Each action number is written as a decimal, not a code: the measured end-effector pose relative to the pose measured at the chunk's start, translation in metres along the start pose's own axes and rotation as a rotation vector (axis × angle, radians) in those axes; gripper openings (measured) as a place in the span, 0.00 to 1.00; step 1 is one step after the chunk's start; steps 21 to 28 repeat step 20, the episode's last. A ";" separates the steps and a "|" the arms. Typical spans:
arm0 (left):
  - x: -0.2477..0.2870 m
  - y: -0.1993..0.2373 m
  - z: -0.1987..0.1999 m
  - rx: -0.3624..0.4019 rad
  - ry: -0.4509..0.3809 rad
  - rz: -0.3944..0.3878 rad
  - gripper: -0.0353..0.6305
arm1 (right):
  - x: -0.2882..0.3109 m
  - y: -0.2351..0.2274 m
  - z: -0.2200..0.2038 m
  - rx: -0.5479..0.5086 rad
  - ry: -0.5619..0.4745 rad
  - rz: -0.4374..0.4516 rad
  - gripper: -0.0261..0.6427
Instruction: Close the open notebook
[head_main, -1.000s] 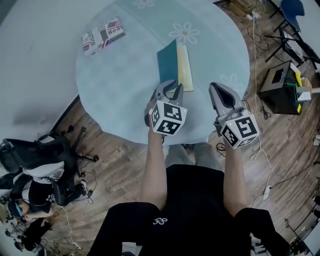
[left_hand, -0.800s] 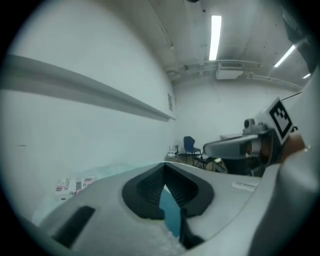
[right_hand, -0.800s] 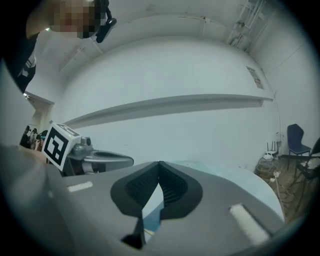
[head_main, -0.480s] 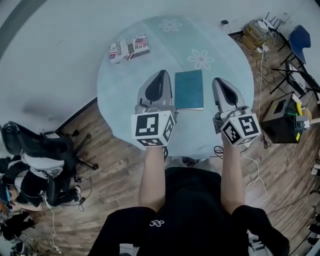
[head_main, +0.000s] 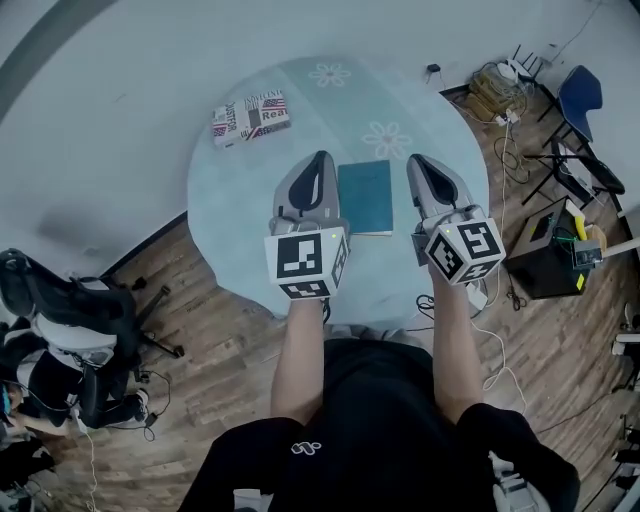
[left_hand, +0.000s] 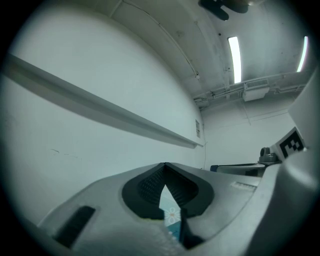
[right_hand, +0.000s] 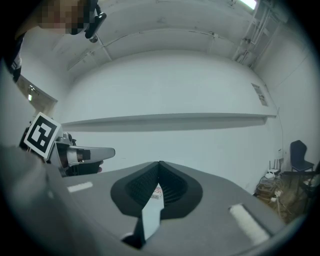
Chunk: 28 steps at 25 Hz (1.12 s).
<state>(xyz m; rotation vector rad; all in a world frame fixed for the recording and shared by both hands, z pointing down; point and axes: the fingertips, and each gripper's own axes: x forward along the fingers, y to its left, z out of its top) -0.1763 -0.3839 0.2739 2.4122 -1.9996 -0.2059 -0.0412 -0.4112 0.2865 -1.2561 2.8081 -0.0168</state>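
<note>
A lab-like workroom is suggested by bare white walls (head_main: 100, 90), ceiling strip lights (left_hand: 233, 57), cables (head_main: 497, 85) strewn over a wood floor (head_main: 200, 330) and office chairs (head_main: 70, 305)

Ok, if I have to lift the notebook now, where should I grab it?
Probably its right edge, coming in low from the right with the right gripper, shut now, so open it first. The notebook lies flat and closed on the table, so only a thin edge offers a pinch.
</note>
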 end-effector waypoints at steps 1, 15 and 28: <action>0.001 0.000 -0.001 -0.001 0.002 0.000 0.06 | 0.000 0.000 0.000 -0.002 0.002 -0.003 0.06; 0.010 0.004 -0.012 -0.008 0.026 -0.012 0.06 | 0.005 -0.005 -0.007 -0.019 0.023 -0.017 0.06; 0.013 0.008 -0.021 -0.012 0.043 -0.016 0.06 | 0.012 -0.001 -0.012 -0.041 0.035 0.002 0.06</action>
